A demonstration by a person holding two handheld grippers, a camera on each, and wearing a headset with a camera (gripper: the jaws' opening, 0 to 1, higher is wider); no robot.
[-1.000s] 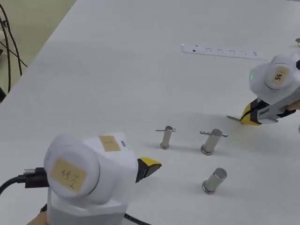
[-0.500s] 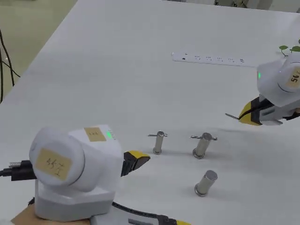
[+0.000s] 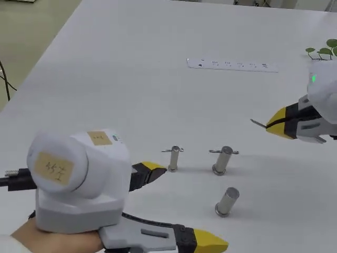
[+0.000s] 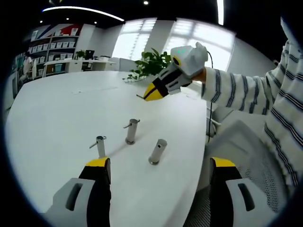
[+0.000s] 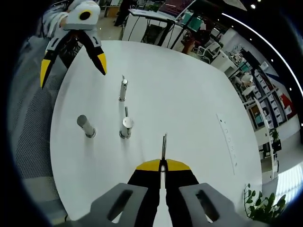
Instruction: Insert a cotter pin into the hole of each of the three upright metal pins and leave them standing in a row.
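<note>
Three upright metal pins stand on the white table. The left pin (image 3: pixel 173 159) and the middle pin (image 3: pixel 222 161) each carry a cotter pin through the top. The front pin (image 3: pixel 227 202) has none. My right gripper (image 3: pixel 268 125) hovers above the table to the right of the pins, shut on a cotter pin (image 5: pixel 164 146) that sticks out past its yellow tips. My left gripper (image 3: pixel 184 203) is open at the near left, its jaws wide apart, with the pins (image 4: pixel 130 131) ahead of it.
A white power strip (image 3: pixel 232 65) lies at the far side of the table. A green plant (image 3: pixel 322 50) shows at the right edge. A striped sleeve (image 4: pixel 246 90) holds the right gripper. The table edge runs along the left.
The right gripper has lifted and moved right with the cotter pin. The left gripper has opened wide. The view shifted, so the pins sit lower and further left.
</note>
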